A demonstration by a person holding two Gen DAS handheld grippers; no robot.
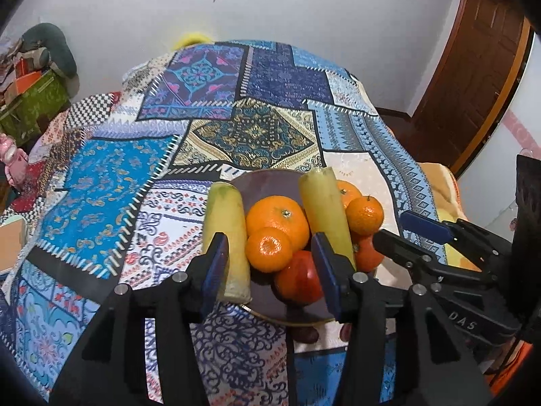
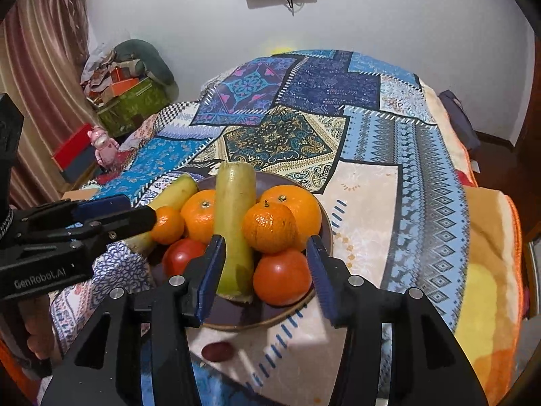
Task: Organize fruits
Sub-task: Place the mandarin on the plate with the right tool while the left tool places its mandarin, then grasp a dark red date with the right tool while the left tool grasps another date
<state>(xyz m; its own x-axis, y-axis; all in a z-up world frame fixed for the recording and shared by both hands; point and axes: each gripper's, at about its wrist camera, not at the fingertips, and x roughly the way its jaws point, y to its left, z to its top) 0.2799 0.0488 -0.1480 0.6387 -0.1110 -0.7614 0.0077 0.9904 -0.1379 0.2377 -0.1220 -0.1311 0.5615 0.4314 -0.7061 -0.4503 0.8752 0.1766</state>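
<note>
A dark round plate (image 1: 267,182) (image 2: 324,223) on the patchwork cloth holds two yellow-green bananas (image 1: 226,237) (image 2: 235,223), several oranges (image 1: 279,216) (image 2: 270,226) and two red tomatoes (image 1: 301,279) (image 2: 282,277). My left gripper (image 1: 270,270) is open and empty, its jaws over the plate's near side. It shows from the side in the right wrist view (image 2: 142,216). My right gripper (image 2: 265,270) is open and empty, just in front of the fruit. It shows in the left wrist view (image 1: 402,233), right of the plate.
A small dark red fruit (image 2: 218,351) (image 1: 306,333) lies on the cloth in front of the plate. The bed's patchwork cloth (image 1: 236,101) stretches back to a white wall. Boxes and clutter (image 2: 125,98) stand at the left, a wooden door (image 1: 473,67) at the right.
</note>
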